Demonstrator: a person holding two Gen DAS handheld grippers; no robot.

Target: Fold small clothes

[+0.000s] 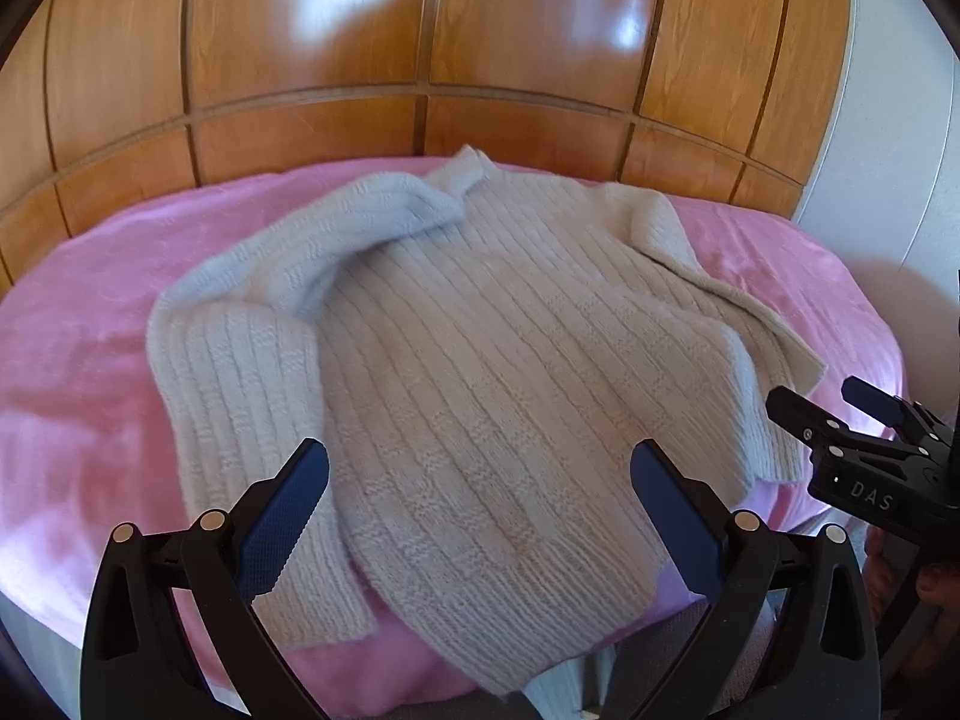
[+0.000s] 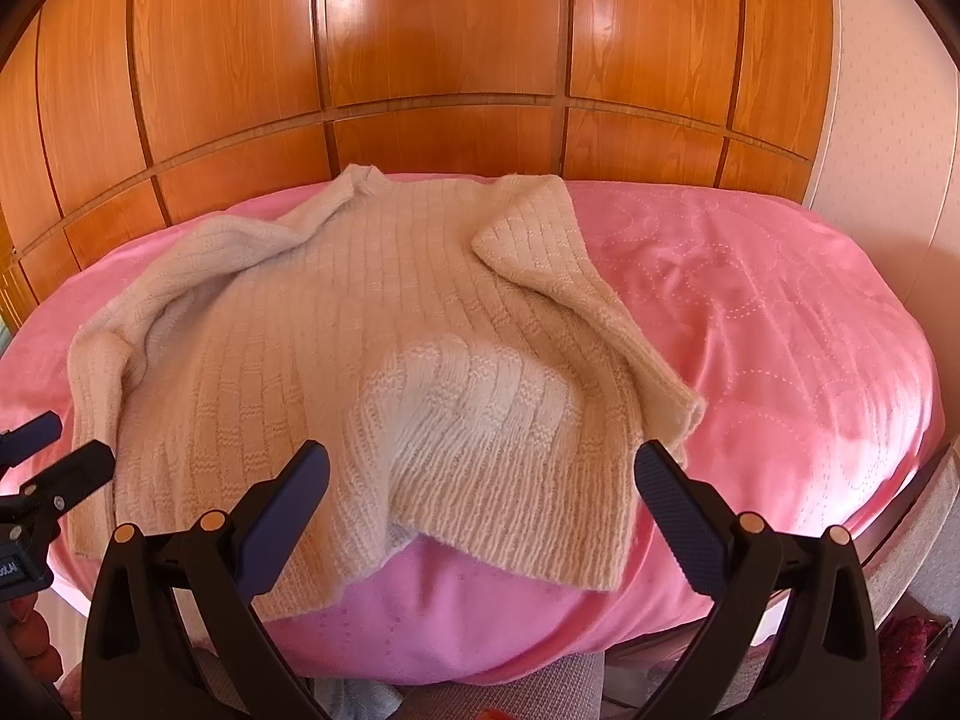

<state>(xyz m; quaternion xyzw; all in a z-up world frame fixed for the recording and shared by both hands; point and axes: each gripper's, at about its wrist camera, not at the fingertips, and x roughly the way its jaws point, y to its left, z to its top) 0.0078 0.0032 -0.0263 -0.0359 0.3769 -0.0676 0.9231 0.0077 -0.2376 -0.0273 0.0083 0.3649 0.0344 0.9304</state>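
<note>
Your cream ribbed knit sweater point(image 1: 480, 372) lies spread on the pink blanket-covered bed point(image 1: 78, 396), collar toward the glossy wooden panelled wall point(image 1: 420, 30), hem toward you and draping over the near edge. Both sleeves are folded in across the body.

Left wrist view: your left claw point(image 1: 480, 516) hovers above the lower body of the sweater, blue-padded fingers point(image 1: 288, 510) spread wide, nothing between them. This view alone shows your right claw from the side point(image 1: 840, 414), near the right hem corner, fingers apart, not touching the knit. It also shows the left sleeve cuff lying flat at lower left.

Right wrist view: your right claw point(image 2: 480, 516) is also spread wide and empty, over the right hem. Only here do you see the hem point(image 2: 510, 540) lifted into a fold with pink showing beneath, and the dotted circle pattern on the blanket point(image 2: 750, 300). The left claw point(image 2: 48, 450) shows at the left edge.
</note>
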